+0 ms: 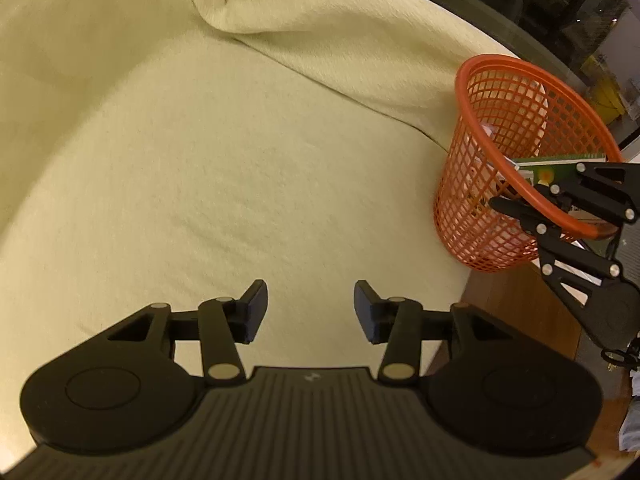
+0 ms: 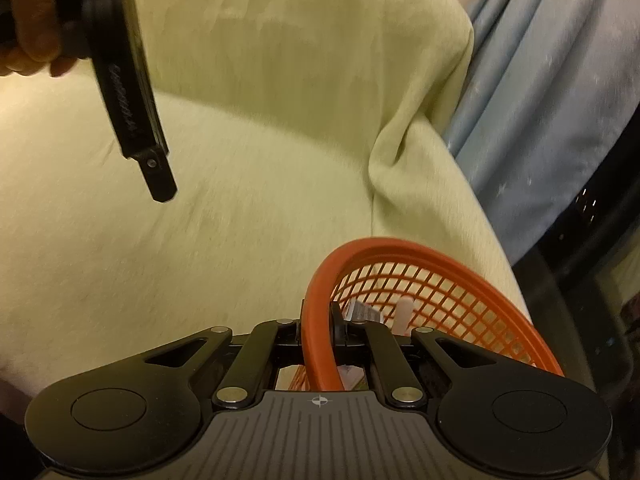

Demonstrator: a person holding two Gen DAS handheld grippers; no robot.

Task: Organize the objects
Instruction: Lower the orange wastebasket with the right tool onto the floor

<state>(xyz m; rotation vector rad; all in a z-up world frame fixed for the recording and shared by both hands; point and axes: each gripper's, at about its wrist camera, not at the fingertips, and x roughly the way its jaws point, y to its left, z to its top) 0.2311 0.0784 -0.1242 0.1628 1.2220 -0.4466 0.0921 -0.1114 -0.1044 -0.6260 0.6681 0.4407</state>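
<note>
An orange mesh basket (image 1: 516,120) stands at the right edge of a yellow-green cloth (image 1: 240,140). It holds a green box (image 1: 560,166) and other small items. My right gripper (image 2: 319,322) is shut on the basket's rim (image 2: 316,292), one finger inside and one outside; it also shows in the left wrist view (image 1: 516,204). My left gripper (image 1: 311,310) is open and empty, hovering over bare cloth left of the basket. It shows from the side in the right wrist view (image 2: 162,190).
The cloth has a raised fold (image 1: 224,12) at the back. A wooden surface (image 1: 512,308) lies beyond the cloth's right edge. A blue curtain (image 2: 552,80) hangs to the right. Dark furniture (image 1: 560,0) stands behind.
</note>
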